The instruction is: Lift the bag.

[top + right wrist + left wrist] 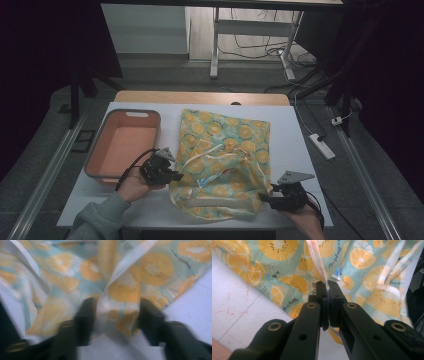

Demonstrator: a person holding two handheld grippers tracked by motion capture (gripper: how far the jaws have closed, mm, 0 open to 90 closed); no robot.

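In the high view, a fruit-print cloth [222, 162] lies crumpled on the white table [300, 145], with a salmon-coloured tray [95, 150] at its 9 o'clock. The left gripper [176, 176] sits at the cloth's 8 o'clock edge, the right gripper [265, 199] at its 4 o'clock corner. Pale ribbon ties [210, 156] loop across the middle of the cloth.

In the left gripper view, the jaws are pressed together on a thin pink ribbon [317, 262] that runs up toward 12 o'clock over the cloth [287, 265]; the left gripper [328, 288] pinches that tie and not the fabric itself.

In the right gripper view, which is blurred, a folded hem of the cloth [120, 293] bunches between the two jaws of the right gripper [117, 312], which stand apart; I cannot tell whether the pads press on it yet.

The cloth looks light, limp and thin, so it will sag and fold wherever it is unsupported, and the smooth ribbon may slide through a pinch. The better holds are probably the hemmed corners at 8 and 4 o'clock, where the doubled fabric gives more to bite on.
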